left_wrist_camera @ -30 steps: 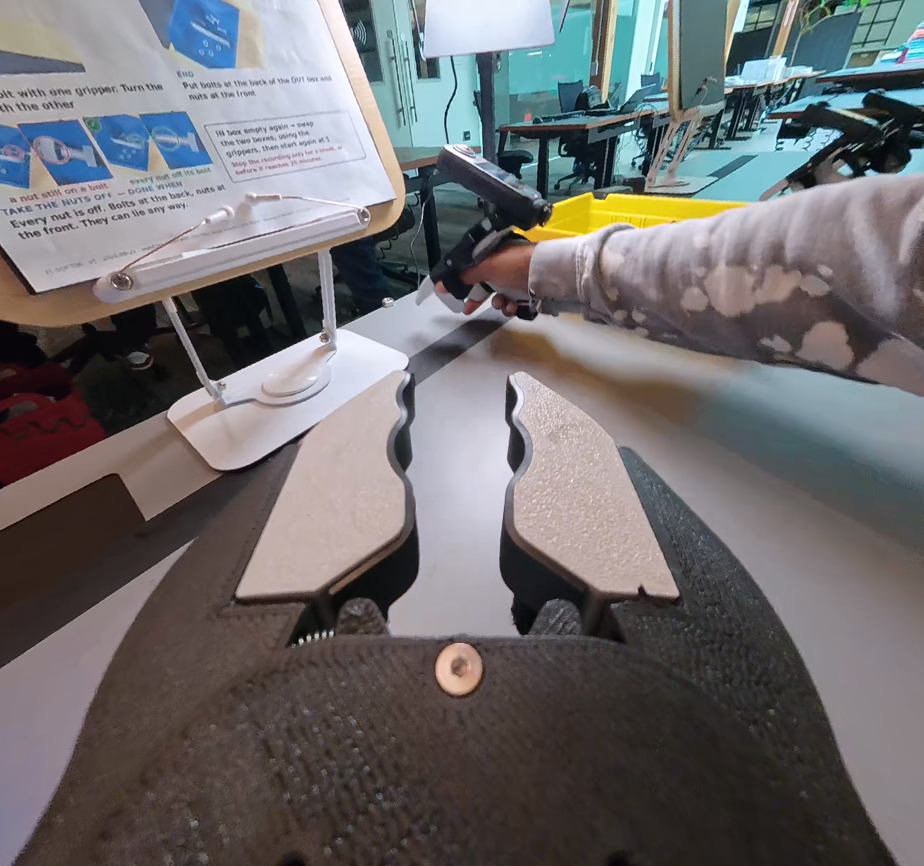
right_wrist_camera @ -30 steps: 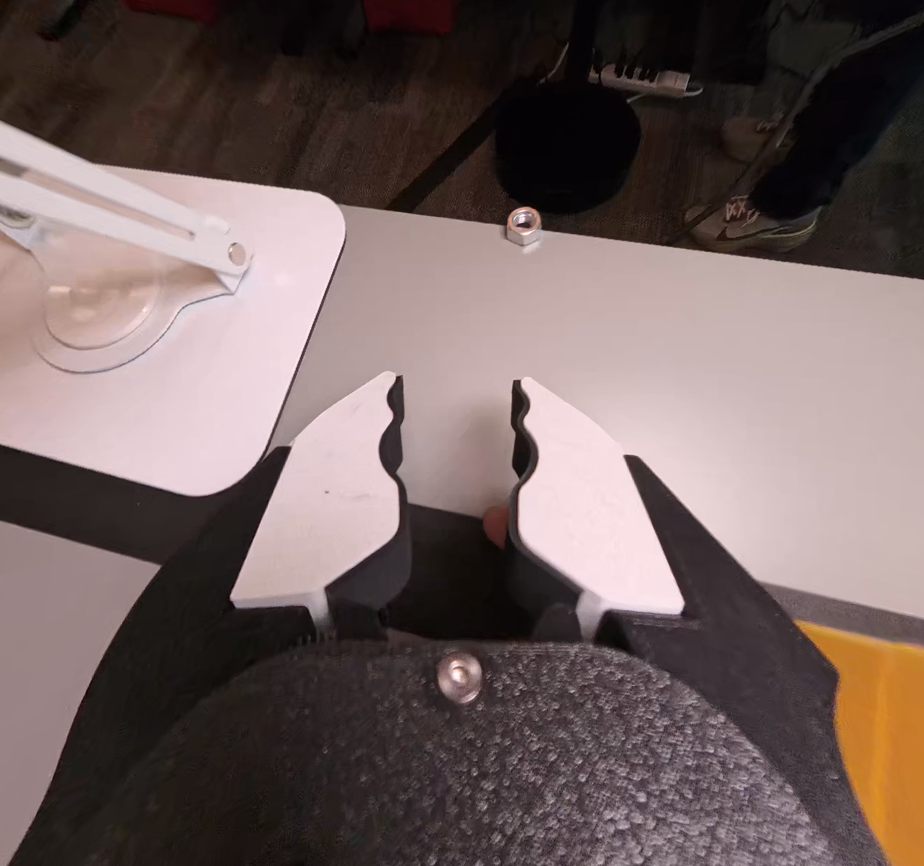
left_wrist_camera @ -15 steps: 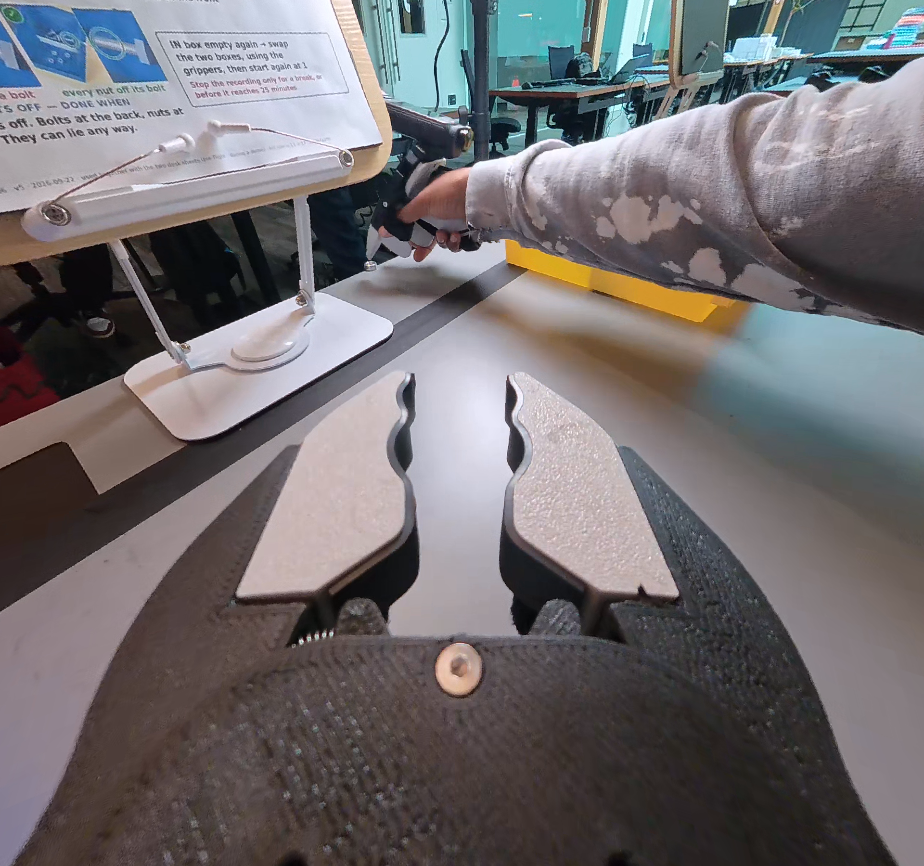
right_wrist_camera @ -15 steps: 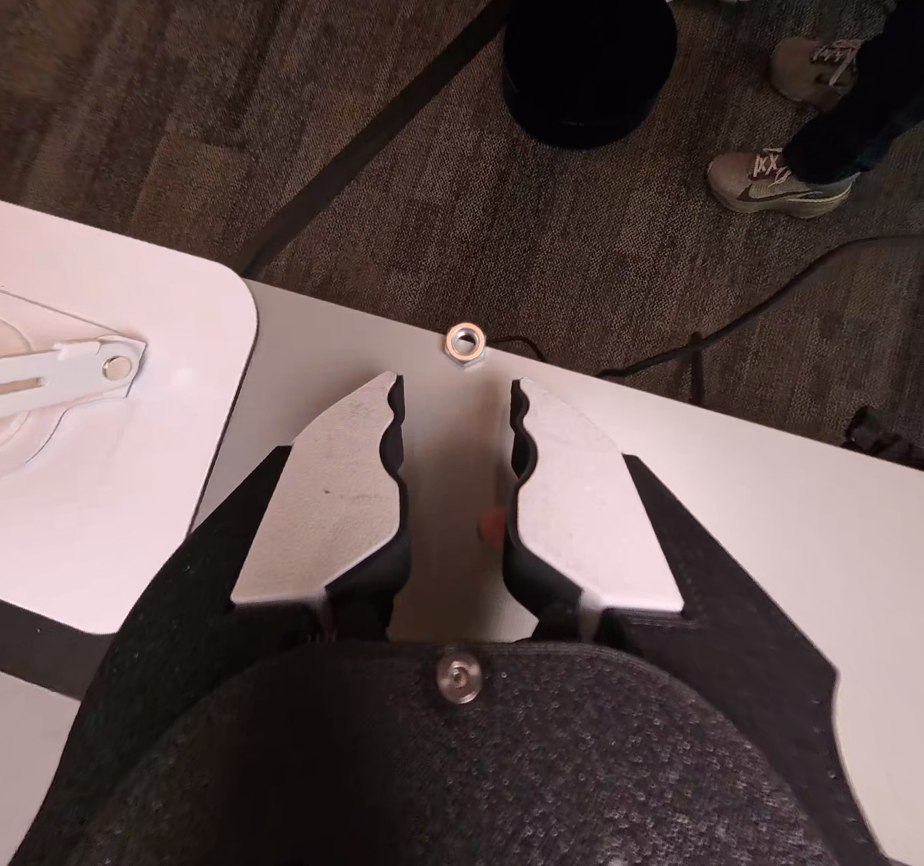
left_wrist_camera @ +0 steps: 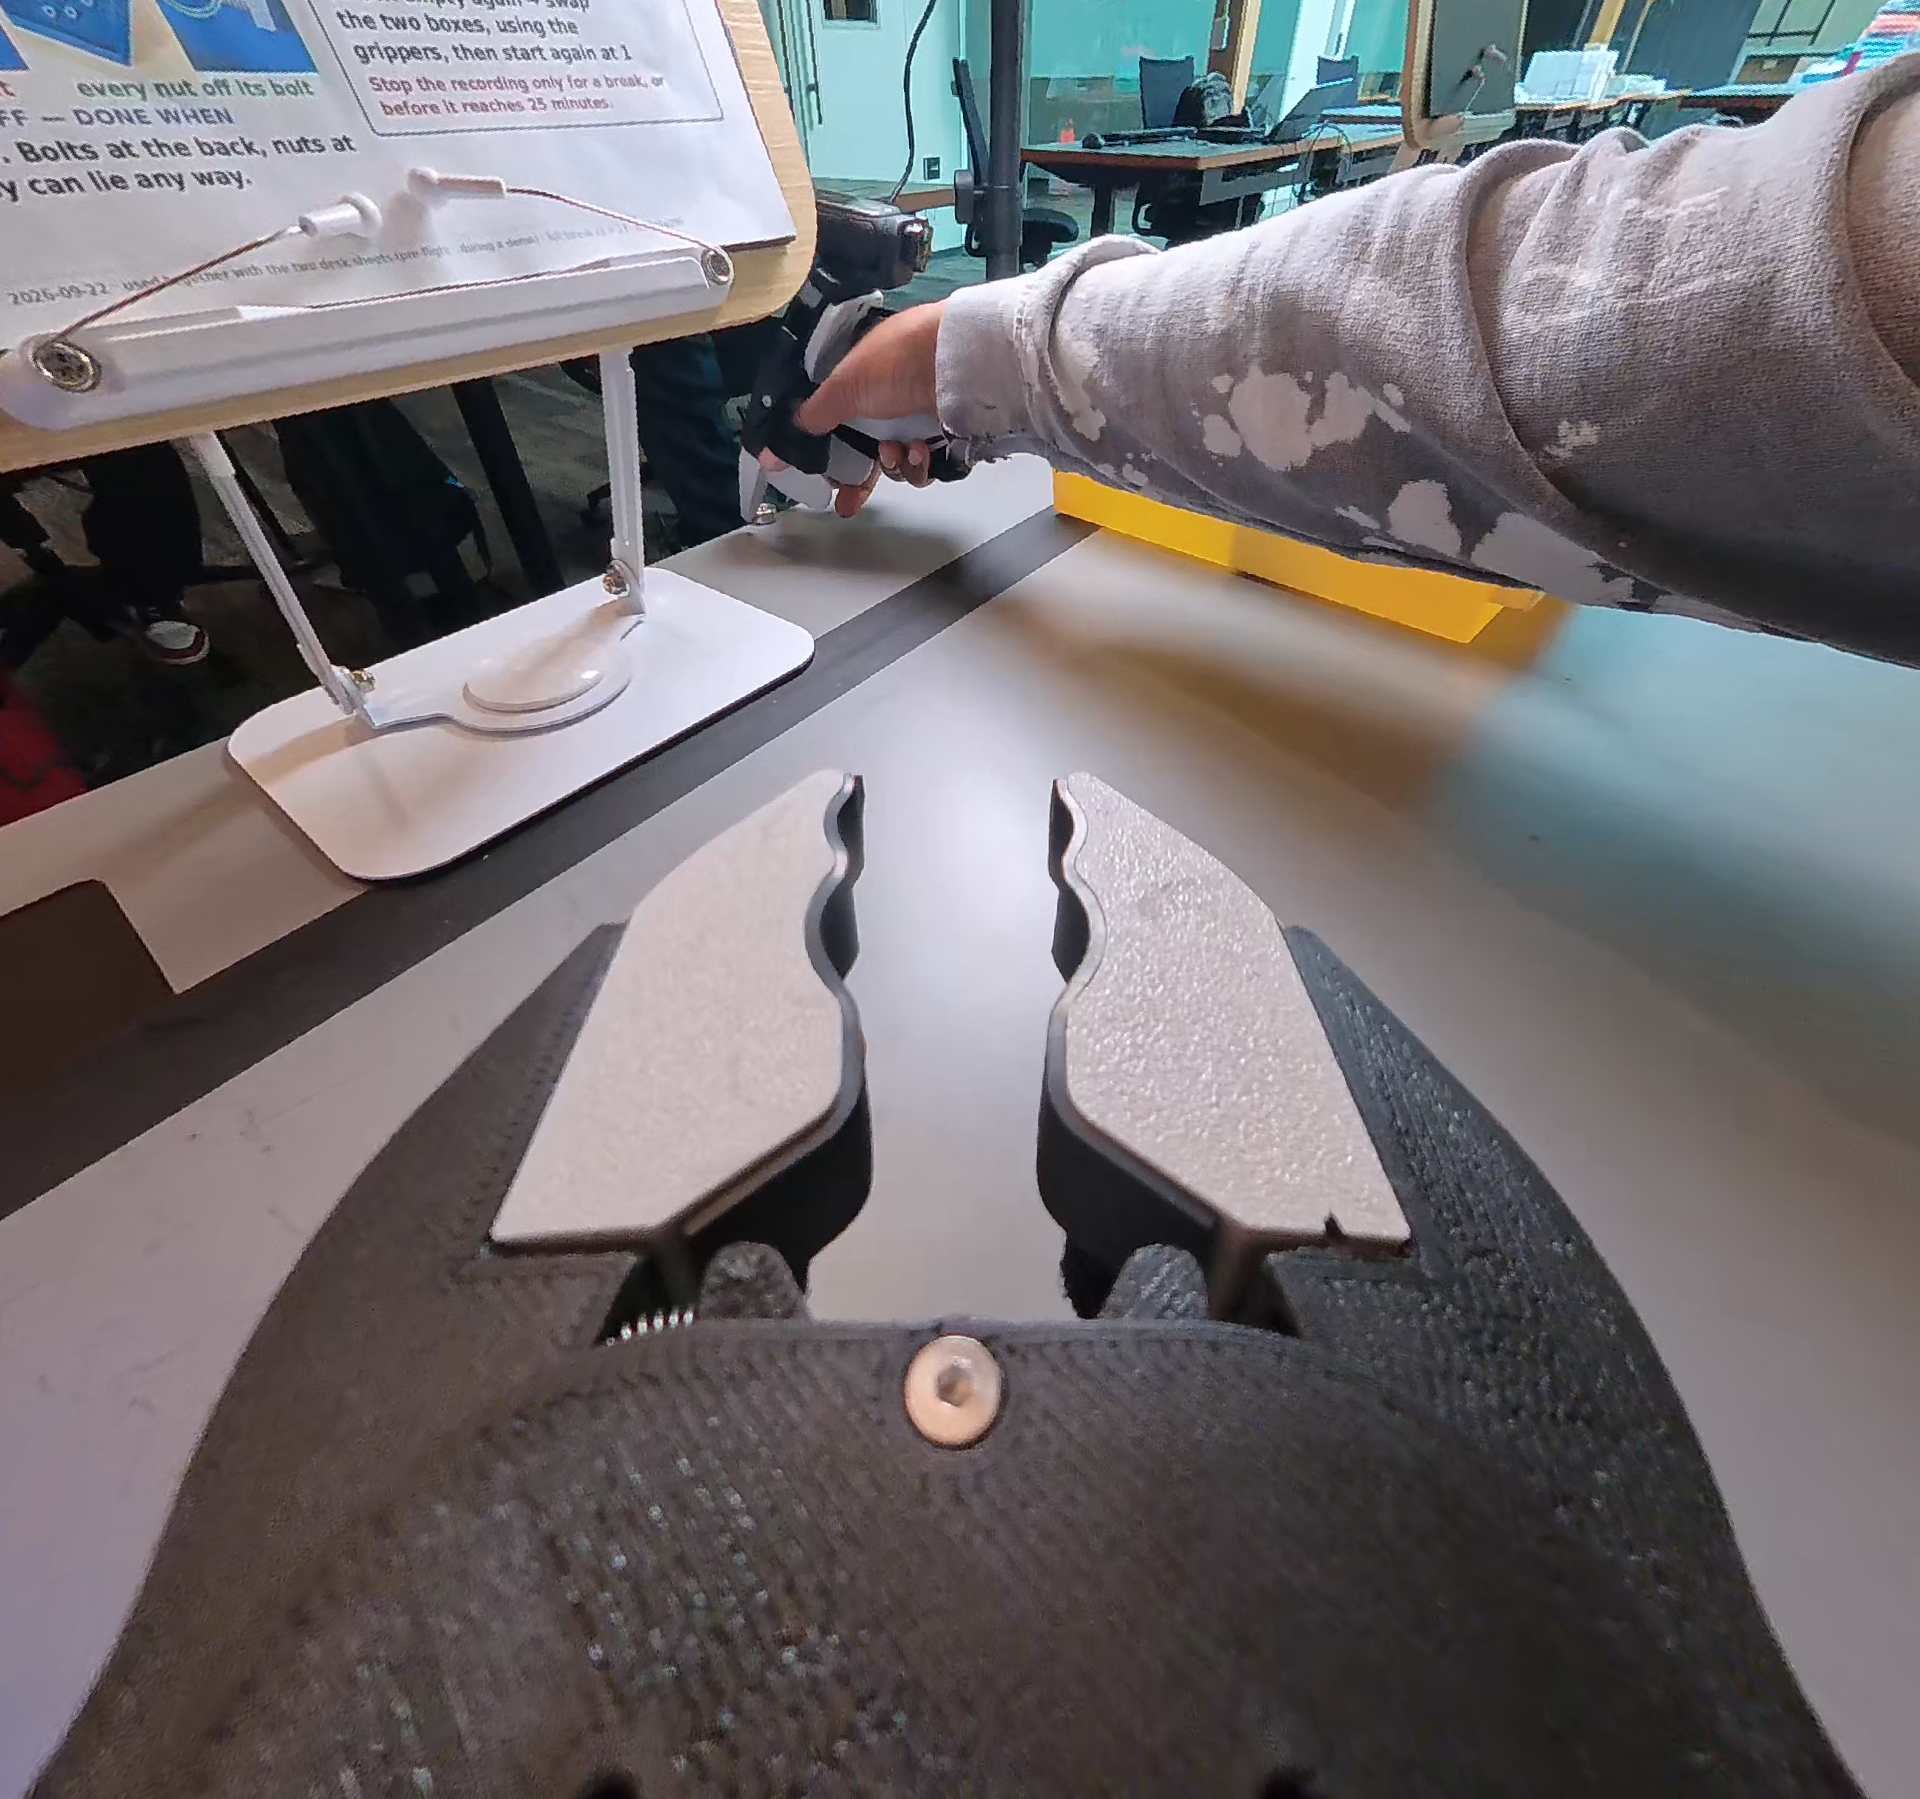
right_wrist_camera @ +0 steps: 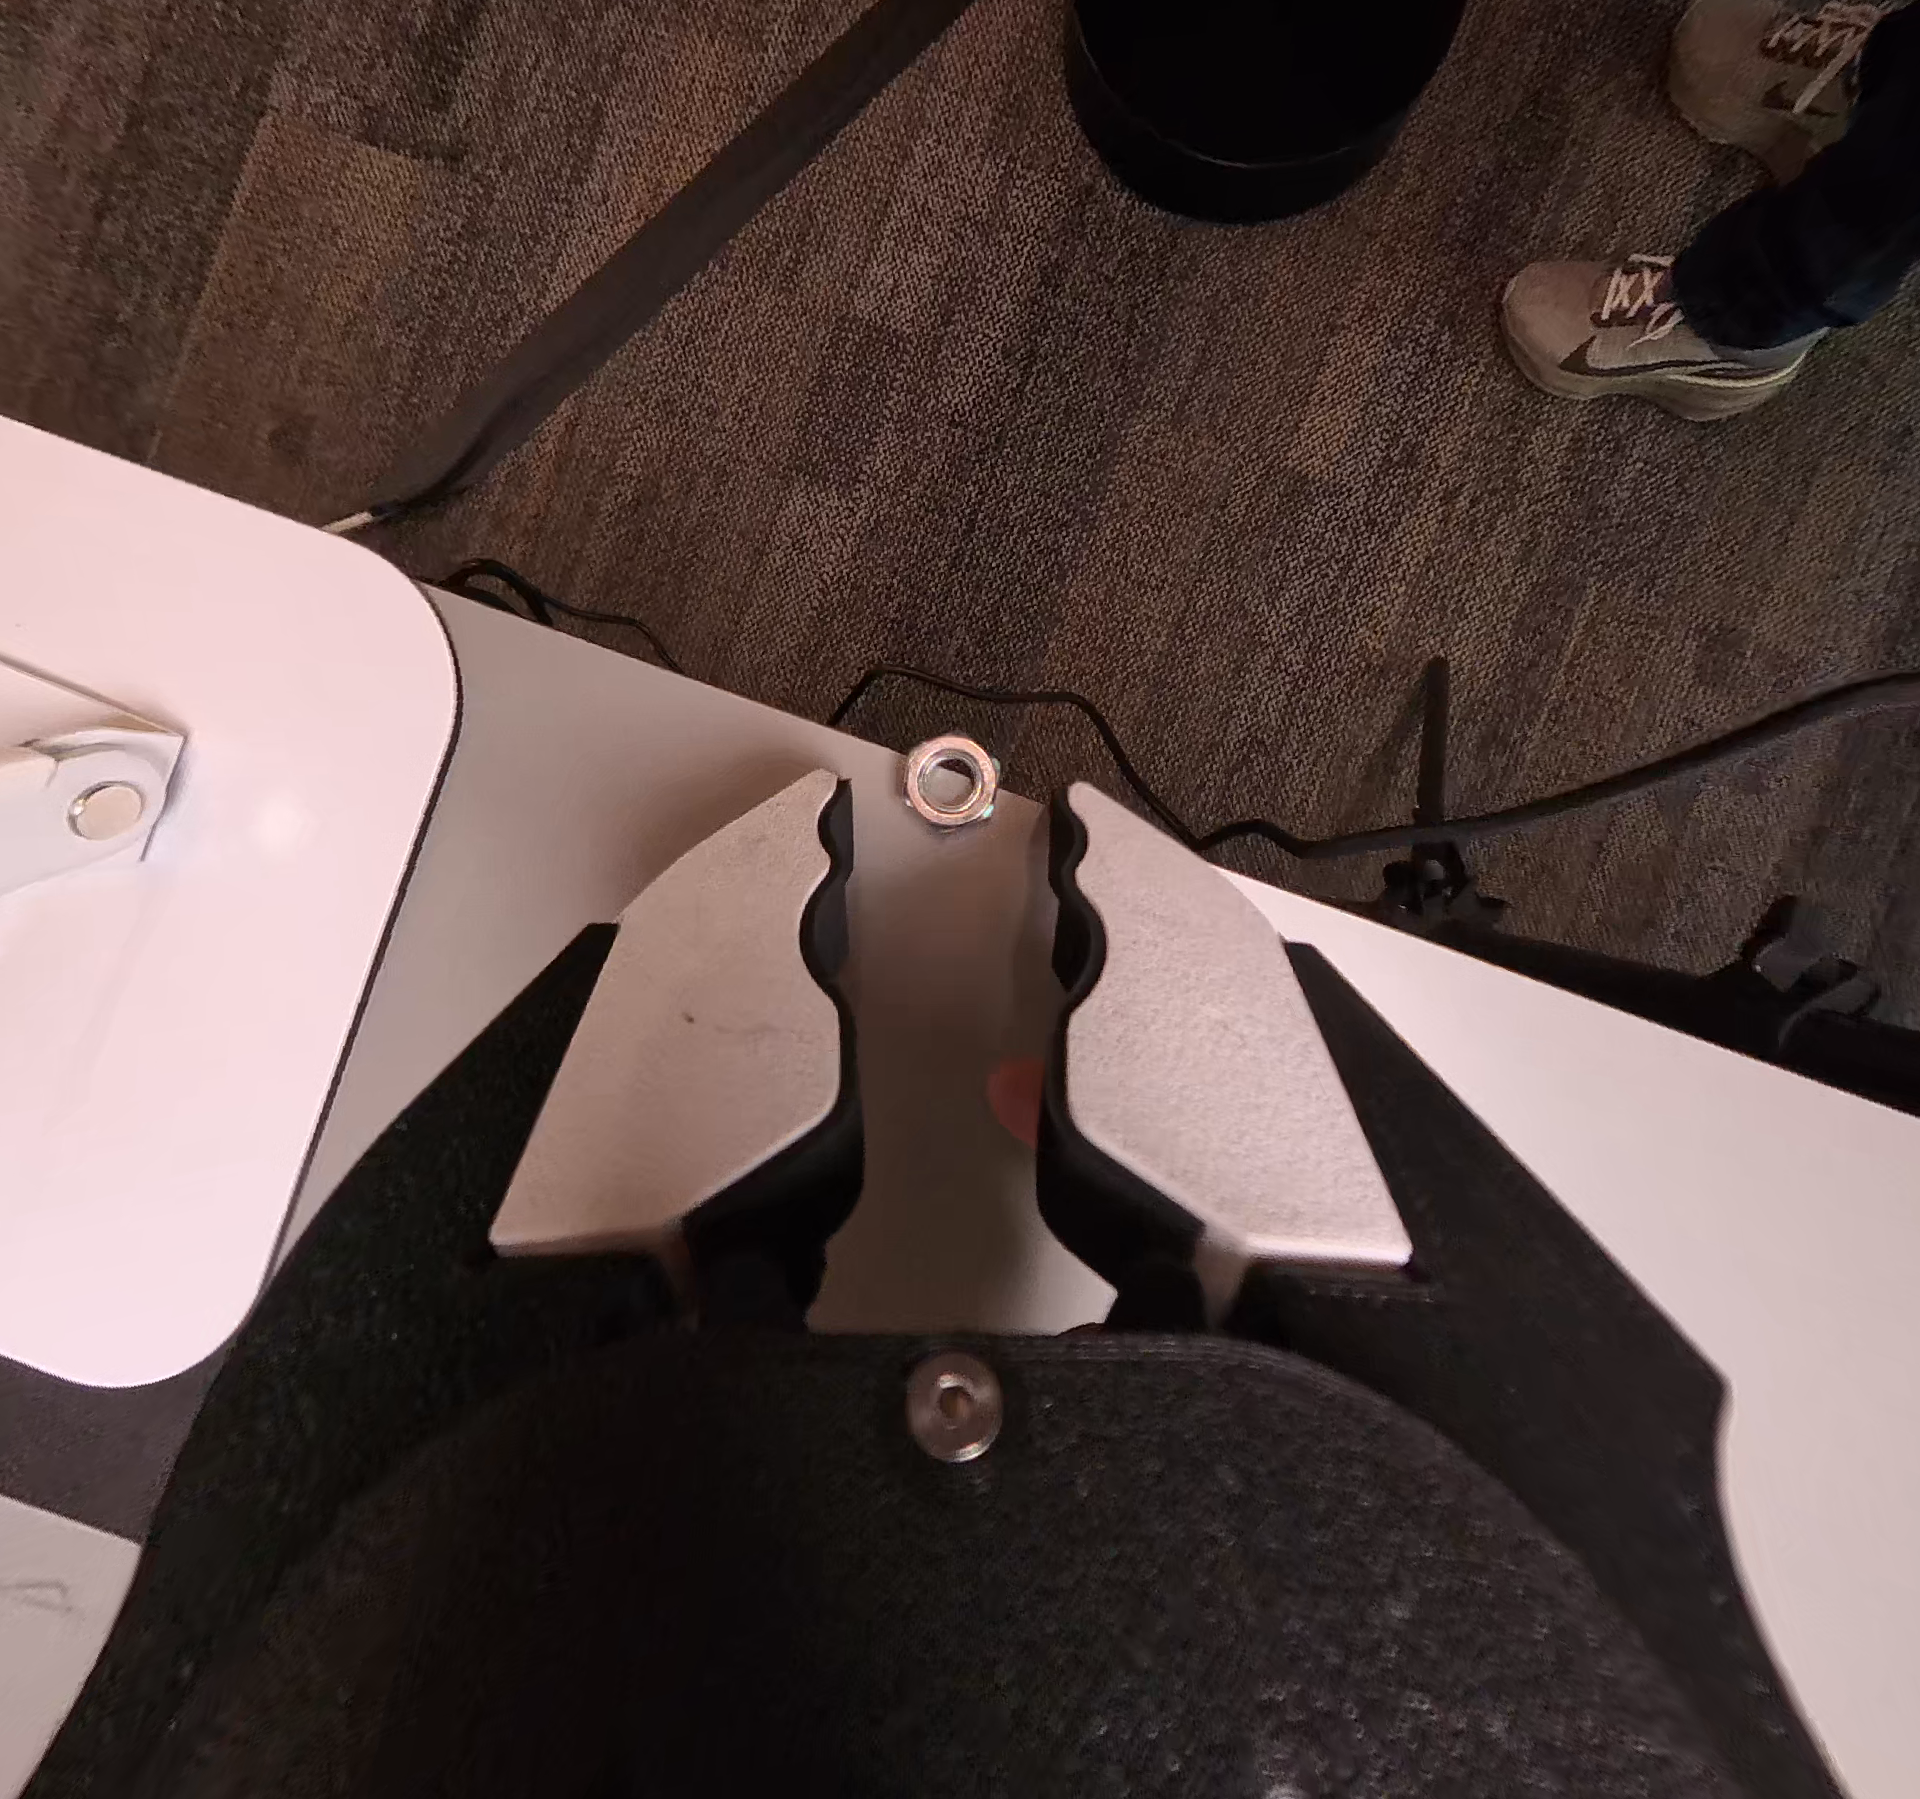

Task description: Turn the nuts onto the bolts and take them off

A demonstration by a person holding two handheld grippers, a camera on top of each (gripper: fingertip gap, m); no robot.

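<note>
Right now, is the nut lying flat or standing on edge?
Flat: the nut shows its round hole facing up, at the table edge.

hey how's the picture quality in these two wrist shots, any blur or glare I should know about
Left wrist view: the table under the grey sleeve smears into a blue-grey blur at the right, and straight lines bow near the edges. Right wrist view: the nut is sharp with a bright glint, and the white stand base looks washed out pinkish.

Yellow box (left_wrist_camera: 1288,560) mostly hidden behind sleeve (left_wrist_camera: 1455,399). Paper sheet (left_wrist_camera: 312,35) cut off at top and left. Person's shoe (right_wrist_camera: 1652,341) seen, body cut off. Patch under sleeve blurred.
</note>
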